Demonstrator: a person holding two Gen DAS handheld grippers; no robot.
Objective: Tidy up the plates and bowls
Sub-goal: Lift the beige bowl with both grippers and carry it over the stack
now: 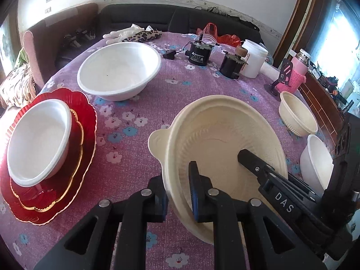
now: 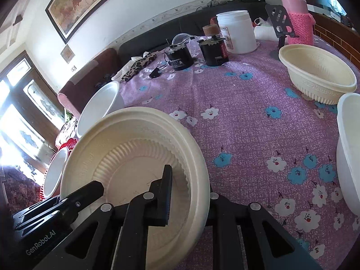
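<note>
A large cream bowl with a ribbed inside and a rim tab is held tilted above the purple tablecloth. My left gripper is shut on its left rim. My right gripper is shut on its right rim; the bowl fills that view's lower left. A red scalloped plate at the left carries a smaller red plate and a white bowl. A large white bowl stands behind it. A small cream bowl and a white bowl stand at the right.
At the table's far side stand two black motors, a white tub, a pink flask, a black phone stand, gloves and leopard cloth. A dark sofa lies behind.
</note>
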